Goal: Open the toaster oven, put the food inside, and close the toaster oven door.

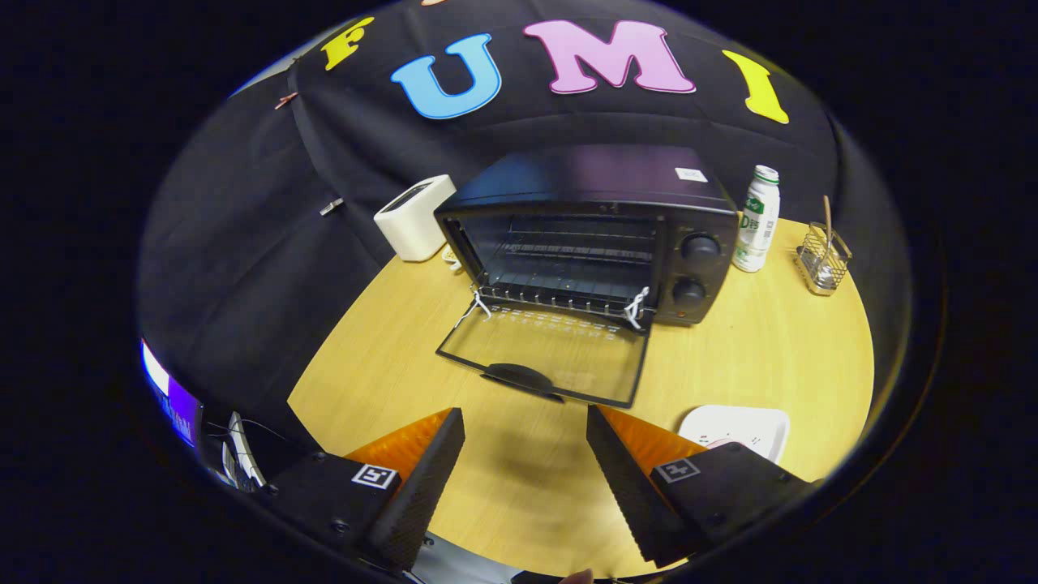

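A black toaster oven [596, 231] stands at the back of the wooden table [770, 357]. Its glass door [547, 353] lies folded down flat toward me, handle [519, 377] at the near edge, and the wire rack inside is bare. My gripper [525, 426] hovers above the table just short of the door handle, open, with nothing between its fingers. A white plate [742, 430] lies to the right of the right finger [620, 462], partly hidden behind it, with something pinkish on it that I can barely make out.
A white toaster [413, 215] stands left of the oven. Right of the oven are a white bottle with a green label [757, 219] and a wire holder with sticks [821, 255]. Bare table lies between the fingers and the door.
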The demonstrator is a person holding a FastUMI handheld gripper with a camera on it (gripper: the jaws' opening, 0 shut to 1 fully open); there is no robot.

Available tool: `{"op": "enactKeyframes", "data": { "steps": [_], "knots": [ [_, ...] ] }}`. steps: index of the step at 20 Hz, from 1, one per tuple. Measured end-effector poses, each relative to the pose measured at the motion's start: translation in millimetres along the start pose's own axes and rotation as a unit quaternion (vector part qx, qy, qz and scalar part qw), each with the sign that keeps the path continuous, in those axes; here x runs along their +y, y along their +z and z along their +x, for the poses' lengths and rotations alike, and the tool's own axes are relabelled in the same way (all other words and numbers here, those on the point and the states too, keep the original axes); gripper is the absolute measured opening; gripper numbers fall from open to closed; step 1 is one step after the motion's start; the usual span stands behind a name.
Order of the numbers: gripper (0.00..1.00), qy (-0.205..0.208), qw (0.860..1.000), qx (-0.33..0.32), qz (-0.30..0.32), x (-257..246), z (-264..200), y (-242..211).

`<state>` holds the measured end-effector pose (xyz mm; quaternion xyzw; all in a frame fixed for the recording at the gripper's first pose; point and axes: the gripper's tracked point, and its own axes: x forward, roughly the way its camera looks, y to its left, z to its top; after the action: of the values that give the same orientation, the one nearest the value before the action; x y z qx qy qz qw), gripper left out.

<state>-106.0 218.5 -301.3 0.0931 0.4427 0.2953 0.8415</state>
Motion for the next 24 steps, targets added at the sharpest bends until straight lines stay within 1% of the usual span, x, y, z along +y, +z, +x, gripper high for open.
{"op": "enactKeyframes", "data": {
  "steps": [1, 2, 4, 7, 9, 12, 13, 15, 16, 18, 20, 22, 23, 24],
  "knots": [
    [0.99, 0.010, 1.000, 0.001, 0.010, -9.7, -8.1, 4.9],
    [0.99, 0.012, 1.000, 0.007, 0.019, -23.9, -16.0, 5.1],
    [0.99, 0.000, 0.999, 0.031, 0.041, -60.2, -30.7, -1.4],
    [0.99, -0.028, 0.995, 0.067, 0.071, -119.1, -47.4, -15.9],
    [0.99, -0.057, 0.991, 0.090, 0.081, -162.9, -57.7, -33.4],
    [0.99, -0.100, 0.980, 0.145, 0.096, -218.8, -62.6, -67.6],
    [0.99, -0.104, 0.976, 0.162, 0.104, -229.7, -61.2, -78.0],
    [0.94, -0.116, 0.967, 0.195, 0.114, -251.1, -53.5, -97.8],
    [0.88, -0.119, 0.963, 0.211, 0.119, -257.2, -47.9, -107.7],
    [0.81, -0.124, 0.956, 0.230, 0.132, -264.3, -39.6, -119.4],
    [0.81, -0.128, 0.953, 0.234, 0.141, -268.0, -30.4, -123.4],
    [0.81, -0.139, 0.951, 0.241, 0.134, -273.6, -23.1, -128.5],
    [0.81, -0.137, 0.950, 0.247, 0.135, -271.9, -19.9, -132.3],
    [0.65, -0.141, 0.947, 0.254, 0.137, -273.2, -17.9, -137.2]
  ]
}}
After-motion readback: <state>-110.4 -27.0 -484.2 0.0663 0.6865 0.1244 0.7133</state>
